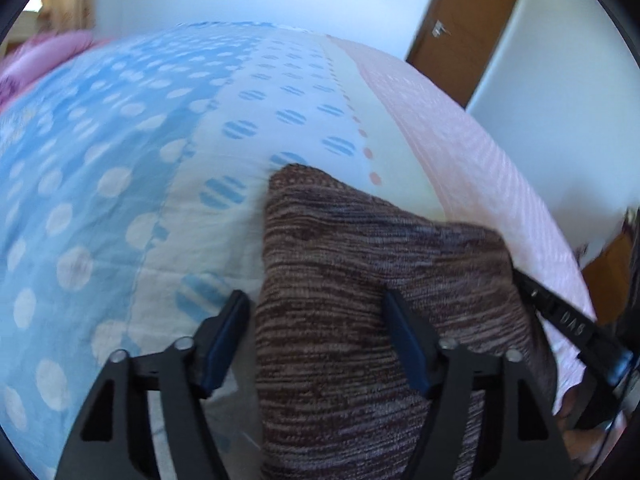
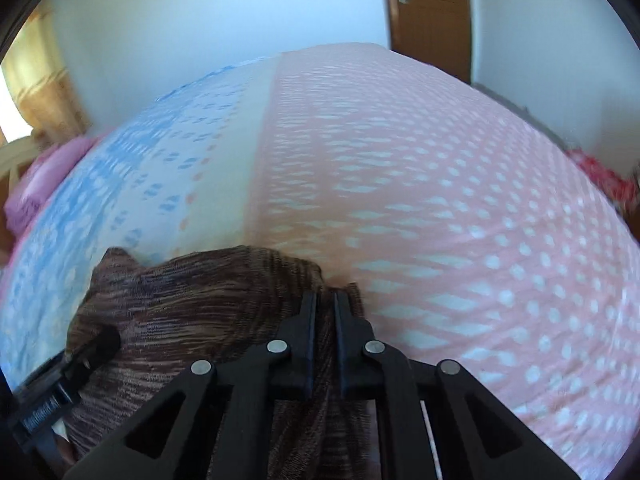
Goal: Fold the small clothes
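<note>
- Right gripper (image 2: 325,300): fingers (image 2: 308,320) together, clamped on a bunched edge of the brown striped garment (image 2: 192,300), cloth pinched between the pads
- Left gripper (image 1: 316,300): fingers (image 1: 228,332) apart; the left one stands over the bedsheet just beside the garment's left edge, the right one over the cloth itself; no pinch visible
- Brown striped garment (image 1: 360,280) lies on the bed in front of both grippers, knit with fine light and dark stripes; one corner points away from the left camera toward the blue-spotted strip
- In the left wrist view the other gripper (image 1: 568,320) shows at the garment's right edge; in the right wrist view the other gripper (image 2: 80,356) shows at its left side
- Bedsheet (image 1: 100,160): blue panel with pale dots at left, cream strip with blue striped spots in the middle, pink panel (image 2: 440,200) with white dots at right
- Pink pillow (image 2: 44,176) at the far left end of the bed
- Beyond the bed: pale wall (image 2: 200,20), wooden door (image 1: 464,28) with a metal handle
</note>
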Tool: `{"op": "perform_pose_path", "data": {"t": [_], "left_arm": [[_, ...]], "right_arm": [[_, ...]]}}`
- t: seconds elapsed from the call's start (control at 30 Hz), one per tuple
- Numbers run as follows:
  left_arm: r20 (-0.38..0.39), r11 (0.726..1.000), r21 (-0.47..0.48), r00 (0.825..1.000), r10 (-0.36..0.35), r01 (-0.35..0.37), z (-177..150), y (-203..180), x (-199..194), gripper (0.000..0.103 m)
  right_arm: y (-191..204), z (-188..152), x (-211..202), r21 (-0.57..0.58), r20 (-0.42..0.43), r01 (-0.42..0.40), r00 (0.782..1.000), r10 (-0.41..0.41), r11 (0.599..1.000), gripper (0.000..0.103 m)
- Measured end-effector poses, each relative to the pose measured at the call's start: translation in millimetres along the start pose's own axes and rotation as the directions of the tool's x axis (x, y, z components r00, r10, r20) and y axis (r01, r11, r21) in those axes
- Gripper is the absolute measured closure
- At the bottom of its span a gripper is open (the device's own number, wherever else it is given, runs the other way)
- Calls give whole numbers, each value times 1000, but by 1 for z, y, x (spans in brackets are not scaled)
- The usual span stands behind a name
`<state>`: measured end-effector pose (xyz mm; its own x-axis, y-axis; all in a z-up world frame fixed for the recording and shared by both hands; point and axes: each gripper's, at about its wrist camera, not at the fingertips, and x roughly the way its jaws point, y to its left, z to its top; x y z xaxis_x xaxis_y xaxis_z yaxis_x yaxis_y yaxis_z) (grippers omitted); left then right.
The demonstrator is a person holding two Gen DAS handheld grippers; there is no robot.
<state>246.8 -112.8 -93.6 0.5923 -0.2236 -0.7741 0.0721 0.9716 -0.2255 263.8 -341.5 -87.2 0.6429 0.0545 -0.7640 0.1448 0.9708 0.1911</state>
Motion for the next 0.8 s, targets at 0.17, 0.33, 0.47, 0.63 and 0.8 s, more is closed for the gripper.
{"op": "perform_pose_path", "data": {"t": [0.17, 0.33, 0.47, 0.63, 0.8], "left_arm": [[1, 1000, -7, 1000, -22, 22, 0, 5, 2, 27], [-16, 998, 13, 998, -64, 65, -2, 9, -2, 24], [-17, 995, -8, 995, -101, 101, -17, 14, -25, 23], [7, 995, 26, 995, -97, 96, -44, 11, -49, 23], [12, 991, 100, 996, -86, 85, -59, 10, -47, 22]], "right_arm": [[8, -5, -2, -61, -2, 64, 998, -64, 996, 99], [8, -10, -45, -74, 31, 8, 1000, -6, 997, 93], [8, -45, -89, -62, 46, -82, 995, 85, 995, 92], [13, -85, -83, -72, 9, -71, 997, 72, 995, 92], [8, -95, -86, -54, 56, -83, 995, 86, 995, 92]]}}
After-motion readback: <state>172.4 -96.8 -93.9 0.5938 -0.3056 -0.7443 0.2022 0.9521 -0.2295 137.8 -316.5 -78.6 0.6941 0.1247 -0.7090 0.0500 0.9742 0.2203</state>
